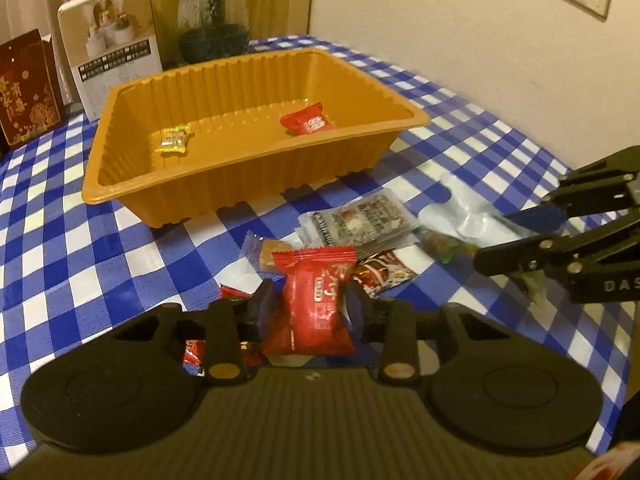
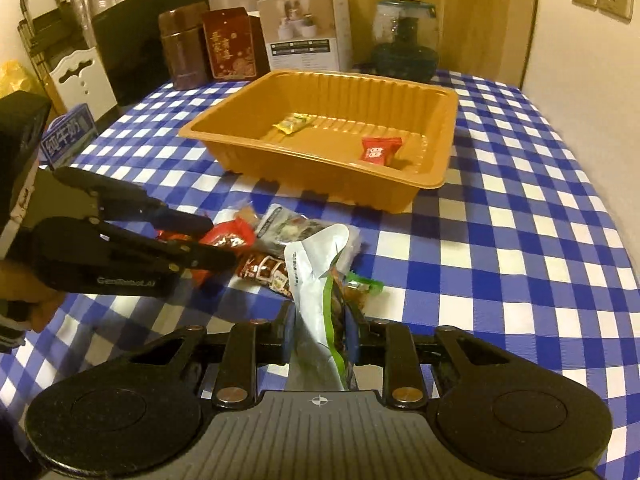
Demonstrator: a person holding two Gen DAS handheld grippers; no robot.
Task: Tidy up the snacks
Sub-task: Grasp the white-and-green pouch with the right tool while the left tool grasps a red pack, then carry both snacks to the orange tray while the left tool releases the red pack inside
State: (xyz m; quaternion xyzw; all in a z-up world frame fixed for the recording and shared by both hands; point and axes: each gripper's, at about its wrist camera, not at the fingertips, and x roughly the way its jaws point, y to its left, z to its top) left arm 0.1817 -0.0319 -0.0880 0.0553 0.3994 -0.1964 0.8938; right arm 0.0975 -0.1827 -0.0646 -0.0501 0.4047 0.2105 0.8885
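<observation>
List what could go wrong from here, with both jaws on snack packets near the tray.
1. The right gripper pinches the pale pouch by one floppy end, so it may swing or slip out during the carry.
2. The left gripper pinches the red packet over the crowded snack pile; lifting might drag neighbours.
3. Both grippers heading for the orange tray could collide.

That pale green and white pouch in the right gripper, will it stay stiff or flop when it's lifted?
Probably floppy: the pouch already bends and creases above the right gripper. It looks thin and light, so it may sag or swing. Its glossy film could slip.
</observation>
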